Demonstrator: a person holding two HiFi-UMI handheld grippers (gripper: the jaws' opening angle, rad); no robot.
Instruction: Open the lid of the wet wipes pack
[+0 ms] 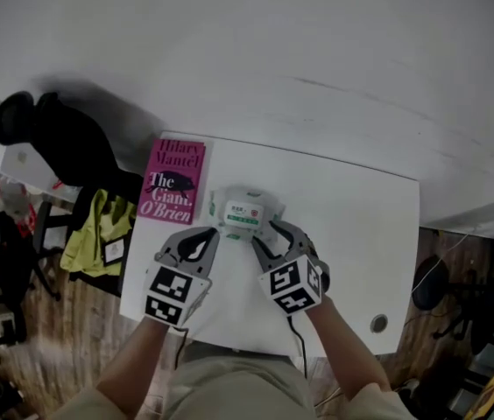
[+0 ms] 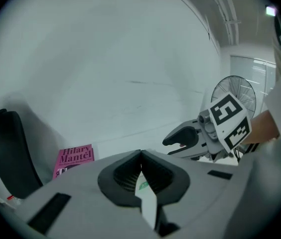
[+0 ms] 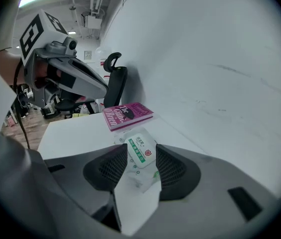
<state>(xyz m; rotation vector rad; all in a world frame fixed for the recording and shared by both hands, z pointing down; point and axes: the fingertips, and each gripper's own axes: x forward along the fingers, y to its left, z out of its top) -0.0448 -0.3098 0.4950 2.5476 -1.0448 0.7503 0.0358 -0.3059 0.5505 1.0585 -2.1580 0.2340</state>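
Slippage is looming: my right gripper (image 3: 140,151) is gaping at the wet wipes pack (image 1: 244,210); my closed, empty left gripper (image 2: 140,152) isn't bracing it.

Wet wipes pack (image 1: 244,213): crinkled, glossy plastic film. Table (image 1: 352,234): smooth, matt white top. Book (image 1: 173,180): paper cover (pink, slight sheen). Floor (image 1: 63,331): wood planks, visibly grained.

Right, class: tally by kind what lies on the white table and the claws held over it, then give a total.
Book: 1
Wet wipes pack: 1
Claws: 2, the left claw and the right claw
Total: 4
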